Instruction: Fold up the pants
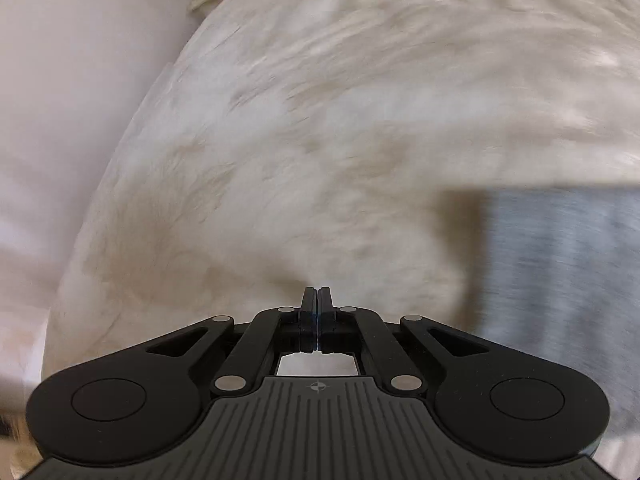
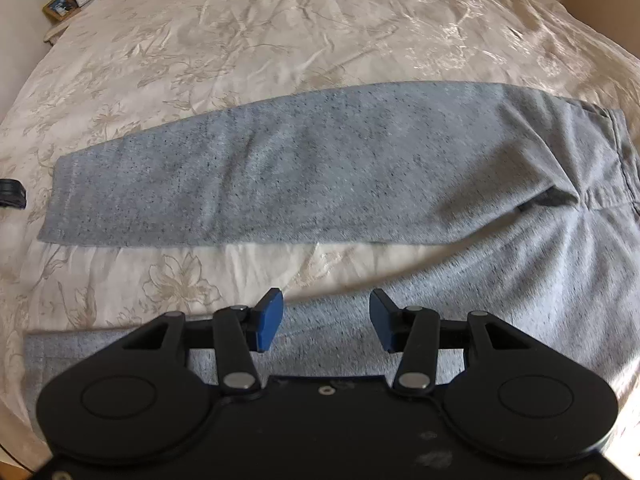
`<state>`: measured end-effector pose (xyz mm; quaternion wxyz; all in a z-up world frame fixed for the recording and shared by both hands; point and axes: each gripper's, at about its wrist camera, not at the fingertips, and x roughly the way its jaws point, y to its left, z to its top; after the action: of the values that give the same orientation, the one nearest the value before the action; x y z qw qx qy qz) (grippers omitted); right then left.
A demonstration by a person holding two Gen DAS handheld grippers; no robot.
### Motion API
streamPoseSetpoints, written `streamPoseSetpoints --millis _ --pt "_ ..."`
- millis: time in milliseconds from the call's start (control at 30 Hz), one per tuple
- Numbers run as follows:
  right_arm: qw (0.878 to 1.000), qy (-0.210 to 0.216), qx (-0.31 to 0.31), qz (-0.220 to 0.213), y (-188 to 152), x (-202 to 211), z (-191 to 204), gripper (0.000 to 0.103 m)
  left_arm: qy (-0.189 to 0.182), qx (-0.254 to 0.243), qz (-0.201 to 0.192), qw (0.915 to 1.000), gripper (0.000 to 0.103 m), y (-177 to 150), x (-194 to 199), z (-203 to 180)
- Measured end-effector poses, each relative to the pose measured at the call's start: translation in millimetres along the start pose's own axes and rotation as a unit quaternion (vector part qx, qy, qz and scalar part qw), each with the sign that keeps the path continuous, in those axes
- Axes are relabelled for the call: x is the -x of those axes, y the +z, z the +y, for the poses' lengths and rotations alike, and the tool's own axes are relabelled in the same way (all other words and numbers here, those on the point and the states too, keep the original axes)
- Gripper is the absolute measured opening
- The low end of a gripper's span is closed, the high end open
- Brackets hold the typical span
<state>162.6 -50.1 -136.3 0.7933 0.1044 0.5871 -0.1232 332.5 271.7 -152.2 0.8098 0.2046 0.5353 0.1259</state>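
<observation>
Two legs of the grey sweatpants (image 2: 320, 172) lay spread apart on the floral bedspread (image 2: 280, 40), waistband toward the right. The right gripper (image 2: 326, 320) hovered over the nearer leg with its blue pads (image 2: 269, 320) spread wide, holding nothing. The left gripper (image 1: 317, 300) was pressed together, empty, above the bedspread beside a leg cuff.

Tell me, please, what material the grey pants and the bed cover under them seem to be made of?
The pants look like a soft knit, probably cotton jersey or fleece: matte heathered grey with dark flecks and limp folds. The bed cover looks like a smooth woven cloth, perhaps sateen or satin: cream with a beige flower print, sharp creases and bright sheen where light strikes it.
</observation>
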Motion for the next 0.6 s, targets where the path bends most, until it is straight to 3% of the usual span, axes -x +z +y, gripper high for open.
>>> streamPoseSetpoints --millis 67,167,267,400,500,600 --pt "1.0 0.0 0.004 0.002 5.8 -1.8 -2.7 0.05 -0.004 0.005 0.0 1.0 0.003 2.0 2.4 9.0" --pt "1.0 0.011 -0.004 0.002 22.0 -5.3 -12.5 0.052 -0.064 0.022 0.009 0.9977 0.003 -0.4 20.8 13.3" --pt "1.0 0.006 -0.001 -0.017 51.5 -14.6 -25.1 0.06 -0.092 0.021 0.005 0.9955 0.01 -0.3 33.6 4.4" --pt "0.999 0.023 0.012 -0.03 98.7 -36.1 -39.6 0.06 -0.137 0.024 0.005 0.9903 0.011 3.1 49.4 -14.4" --pt "0.996 0.033 0.068 -0.047 133.6 -53.7 -39.8 0.061 -0.179 0.028 0.013 0.9834 0.011 3.3 60.0 -30.0" --pt "0.984 0.049 0.164 -0.055 161.3 -74.8 -31.1 0.064 -0.209 0.038 0.025 0.9768 0.013 1.7 66.0 -43.3"
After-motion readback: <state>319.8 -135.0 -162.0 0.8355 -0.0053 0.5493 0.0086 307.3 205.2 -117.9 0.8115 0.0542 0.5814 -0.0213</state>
